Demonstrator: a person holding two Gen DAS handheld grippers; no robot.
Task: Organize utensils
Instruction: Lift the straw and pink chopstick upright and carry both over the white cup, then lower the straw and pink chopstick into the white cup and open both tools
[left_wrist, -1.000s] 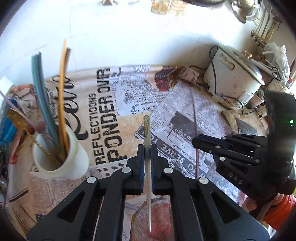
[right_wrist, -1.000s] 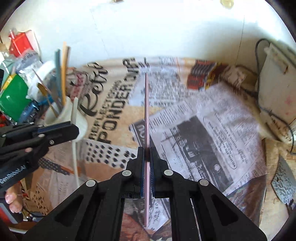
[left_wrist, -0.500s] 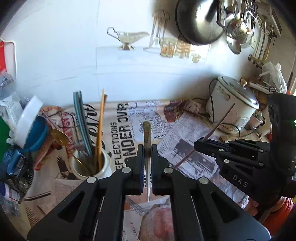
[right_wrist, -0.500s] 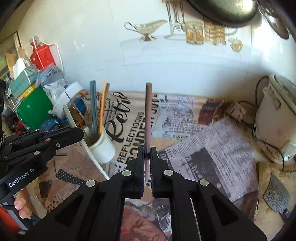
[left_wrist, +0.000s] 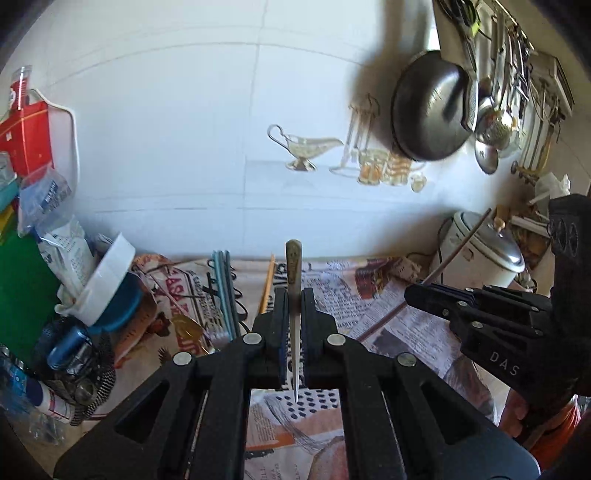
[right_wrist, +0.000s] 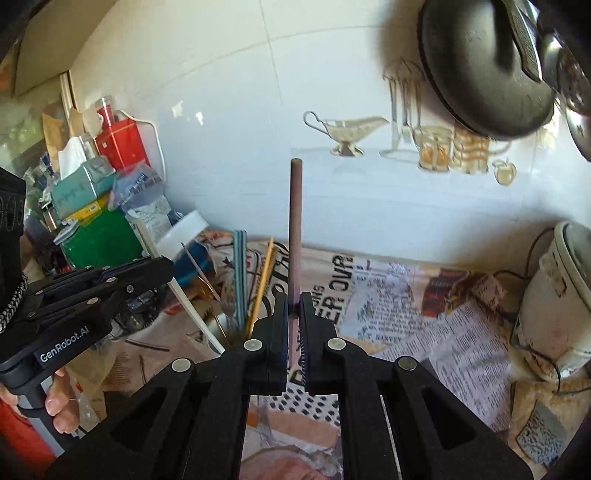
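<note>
While slim and flat, perhaps metal, utensil (left_wrist: 294, 280) stays pinched.

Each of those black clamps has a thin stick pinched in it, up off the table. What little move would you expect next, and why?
Probably carrying one stick over the white cup and lowering it in. The left tool grips a pale chopstick, the right tool a brown chopstick, and that cup already holds blue and orange ones.

White chopstick (left_wrist: 294, 295): pale, tapered, patterned butt end up, off the newspaper (left_wrist: 373, 295), tip toward camera. Brown chopstick (right_wrist: 295, 236): plain, round, upright above the newspaper. Blue chopsticks (right_wrist: 240, 273) and orange chopsticks (right_wrist: 264, 280) stand upright in a cup on the newspaper's left part.
</note>
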